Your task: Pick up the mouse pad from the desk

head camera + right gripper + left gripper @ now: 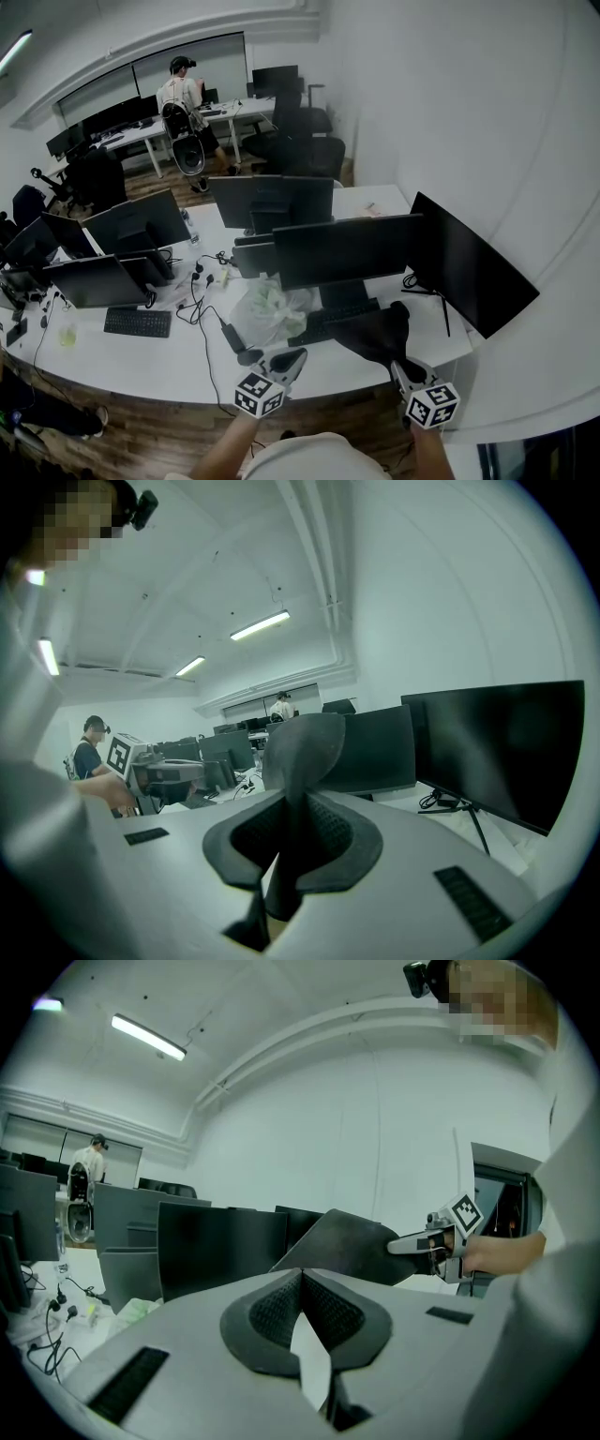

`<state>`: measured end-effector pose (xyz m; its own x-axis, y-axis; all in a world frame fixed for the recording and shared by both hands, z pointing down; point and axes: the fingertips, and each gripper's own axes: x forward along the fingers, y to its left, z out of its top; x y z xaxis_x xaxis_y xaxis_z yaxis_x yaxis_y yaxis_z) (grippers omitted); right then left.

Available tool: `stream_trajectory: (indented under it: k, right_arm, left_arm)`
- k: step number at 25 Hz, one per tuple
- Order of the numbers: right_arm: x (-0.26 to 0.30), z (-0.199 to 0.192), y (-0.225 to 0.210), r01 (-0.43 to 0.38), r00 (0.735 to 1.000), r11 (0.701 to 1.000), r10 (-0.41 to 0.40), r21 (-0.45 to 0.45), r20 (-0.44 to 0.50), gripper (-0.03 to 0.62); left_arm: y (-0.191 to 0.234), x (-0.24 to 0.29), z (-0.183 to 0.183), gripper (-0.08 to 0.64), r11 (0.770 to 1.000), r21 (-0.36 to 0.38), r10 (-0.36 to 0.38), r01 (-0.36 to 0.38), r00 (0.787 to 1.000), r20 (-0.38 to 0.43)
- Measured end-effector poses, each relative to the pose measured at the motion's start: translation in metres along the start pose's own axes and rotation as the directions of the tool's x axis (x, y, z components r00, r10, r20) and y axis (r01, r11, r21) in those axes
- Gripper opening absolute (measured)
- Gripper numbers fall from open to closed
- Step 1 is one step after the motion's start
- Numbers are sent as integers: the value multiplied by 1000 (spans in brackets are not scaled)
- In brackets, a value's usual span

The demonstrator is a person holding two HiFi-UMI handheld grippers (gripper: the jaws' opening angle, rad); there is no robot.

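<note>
The black mouse pad (375, 336) hangs off the white desk (178, 361), lifted at its near edge. My right gripper (398, 367) is shut on that edge. In the right gripper view the pad (305, 752) stands up, curled, from between the pads of the right gripper (289, 803). My left gripper (289, 361) hovers over the desk's front edge to the left of the pad and apart from it. Its jaws meet at the tips with nothing between them (300, 1279). The left gripper view shows the pad (352, 1246) held out by the right gripper (422, 1241).
Dark monitors (342, 248) stand just behind the pad, with a larger one (469, 267) at the right. A black keyboard (328, 319), a crumpled plastic bag (267, 309) and cables (202, 300) lie to the left. A person (183, 94) stands at the far desks.
</note>
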<state>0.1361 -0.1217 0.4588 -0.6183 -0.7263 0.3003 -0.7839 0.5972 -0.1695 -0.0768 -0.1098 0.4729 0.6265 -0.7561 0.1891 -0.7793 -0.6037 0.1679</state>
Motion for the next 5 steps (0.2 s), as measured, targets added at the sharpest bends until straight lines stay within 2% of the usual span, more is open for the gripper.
stream_trajectory:
  k: [5]
  right_arm:
    - [-1, 3, 5, -1, 1000, 1000, 1, 0, 5, 44]
  left_arm:
    - [1, -4, 4, 15, 1000, 4, -1, 1, 1000, 5]
